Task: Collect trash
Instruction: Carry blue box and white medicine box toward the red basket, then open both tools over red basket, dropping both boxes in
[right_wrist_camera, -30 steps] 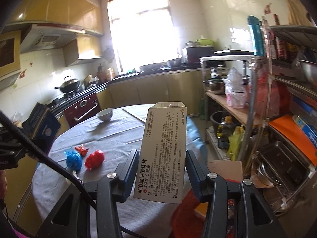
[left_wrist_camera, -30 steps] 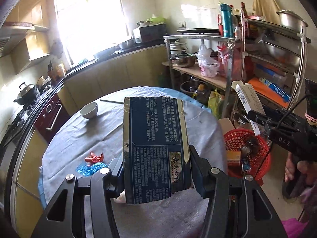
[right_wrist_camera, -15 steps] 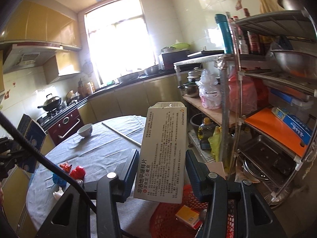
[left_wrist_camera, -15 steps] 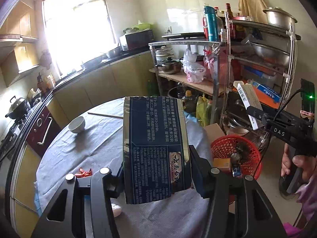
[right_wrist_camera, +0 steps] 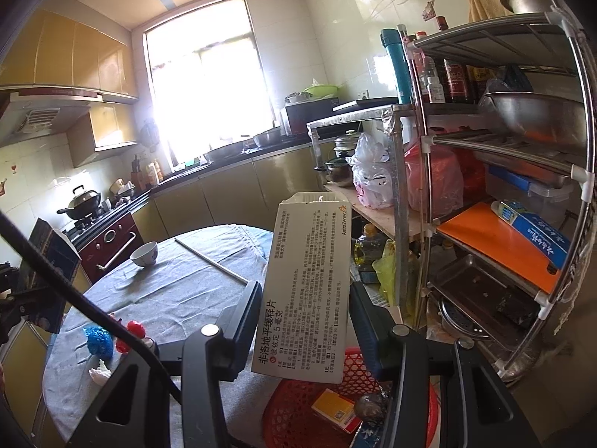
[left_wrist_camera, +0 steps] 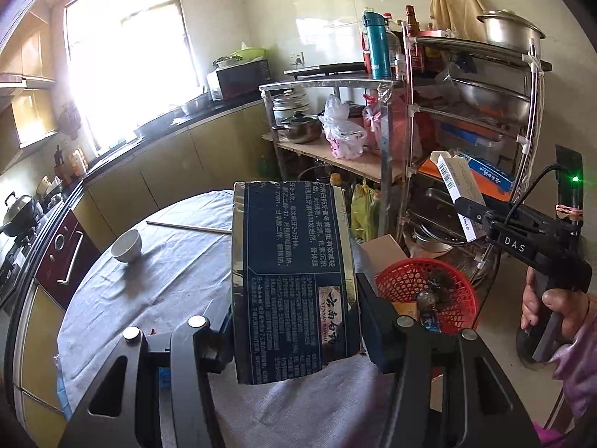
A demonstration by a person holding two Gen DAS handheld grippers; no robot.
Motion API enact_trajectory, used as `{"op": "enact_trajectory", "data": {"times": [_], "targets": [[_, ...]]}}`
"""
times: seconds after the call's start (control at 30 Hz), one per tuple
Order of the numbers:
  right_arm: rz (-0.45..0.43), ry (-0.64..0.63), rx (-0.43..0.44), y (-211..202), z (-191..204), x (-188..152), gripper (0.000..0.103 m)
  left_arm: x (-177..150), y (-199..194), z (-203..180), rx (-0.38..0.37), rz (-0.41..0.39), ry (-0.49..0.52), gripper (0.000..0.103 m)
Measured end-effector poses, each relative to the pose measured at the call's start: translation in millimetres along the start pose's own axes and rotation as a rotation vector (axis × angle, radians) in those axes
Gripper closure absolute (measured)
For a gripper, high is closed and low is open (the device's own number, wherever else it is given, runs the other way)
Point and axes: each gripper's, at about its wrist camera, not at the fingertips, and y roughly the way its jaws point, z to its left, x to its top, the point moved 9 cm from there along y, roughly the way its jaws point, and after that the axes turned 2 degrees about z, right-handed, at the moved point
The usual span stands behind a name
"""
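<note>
Two cartons are held, one per gripper. The left gripper (left_wrist_camera: 294, 328) has its jaws clamped on a dark blue box (left_wrist_camera: 293, 276), printed with pale text, held upright above the near edge of the round table (left_wrist_camera: 179, 272). The right gripper (right_wrist_camera: 304, 321) has its jaws clamped on a white medicine box (right_wrist_camera: 306, 291), also upright, with its lower end above the red basket (right_wrist_camera: 298, 407).

The red basket stands on the floor just beside the table, at the side toward the metal shelf rack (right_wrist_camera: 496, 149). Inside the basket lie a yellow-orange carton (right_wrist_camera: 334, 408) and a dark crumpled lump (left_wrist_camera: 433, 291); what the lump is cannot be told.

In the left wrist view, the right gripper shows beyond the basket, away from the table, gripped by a person's hand (left_wrist_camera: 556, 306) in a purple sleeve (left_wrist_camera: 582, 366).

On the table, which is covered by a grey cloth, these items lie well apart from the basket:
- a blue wrapper (right_wrist_camera: 97, 339) and red scraps (right_wrist_camera: 130, 330), close together near the table edge;
- a white crumpled scrap (right_wrist_camera: 99, 367), just beside the blue wrapper;
- a white bowl (right_wrist_camera: 144, 254) toward the far side;
- a thin stick (right_wrist_camera: 211, 261) lying flat near the bowl.

Behind the table, a yellow counter runs under a bright window (right_wrist_camera: 201, 97).
</note>
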Motion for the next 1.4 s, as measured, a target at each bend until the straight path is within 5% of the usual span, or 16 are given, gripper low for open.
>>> {"op": "enact_trajectory", "data": {"times": [0.47, 1.17, 1.3, 1.4], "targets": [[0.002, 0.018, -0.04, -9.9, -20.5, -1.0, 0.052, -2.4, 30.3, -18.0, -0.138, 0.086, -0.052, 0.046], [0.104, 0.158, -0.066, -5.5, -80.8, -39.7, 0.05, 10.9, 88.3, -126.4, -0.31, 0.187, 0.107, 0.046], [0.142, 0.176, -0.034, 2.4, -78.4, -49.6, 0.045, 9.7, 95.9, -134.1, -0.303, 0.203, 0.117, 0.027], [0.18, 0.189, -0.016, 8.4, -74.9, -58.6, 0.036, 2.8, 98.4, -127.6, -0.292, 0.215, 0.109, 0.027]]}}
